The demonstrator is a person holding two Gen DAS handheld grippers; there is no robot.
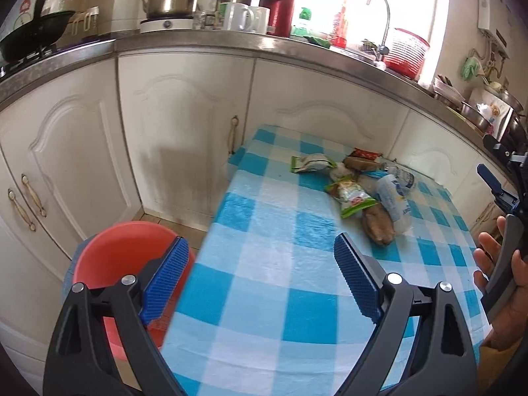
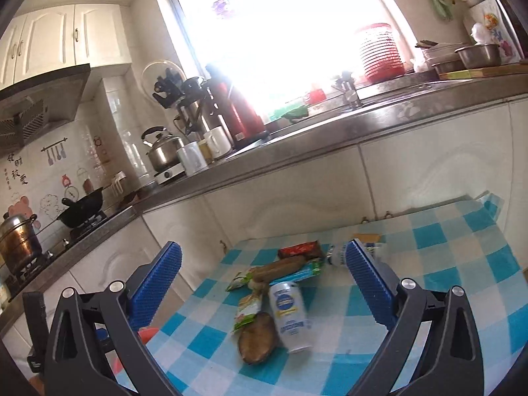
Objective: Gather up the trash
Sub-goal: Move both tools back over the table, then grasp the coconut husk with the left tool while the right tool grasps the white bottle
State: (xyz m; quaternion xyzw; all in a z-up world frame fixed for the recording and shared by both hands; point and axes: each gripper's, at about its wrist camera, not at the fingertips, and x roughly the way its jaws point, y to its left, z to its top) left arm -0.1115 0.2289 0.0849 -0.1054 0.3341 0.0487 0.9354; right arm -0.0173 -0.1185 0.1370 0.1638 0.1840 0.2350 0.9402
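hovering over the near end of the checked tablecloth (image 1: 264,264), the left gripper (image 1: 257,280) has its blue pads spread wide with nothing between them. the right gripper (image 2: 264,283) is also gaping wide and empty, aimed at the trash. the litter sits heaped toward the far side of the cloth: a white can (image 2: 290,316) on its side, green snack wrappers (image 1: 353,198), a brown peel (image 2: 259,338) and a red packet (image 2: 298,249). a red basin (image 1: 122,257) stands on the floor just beside the table's left edge.
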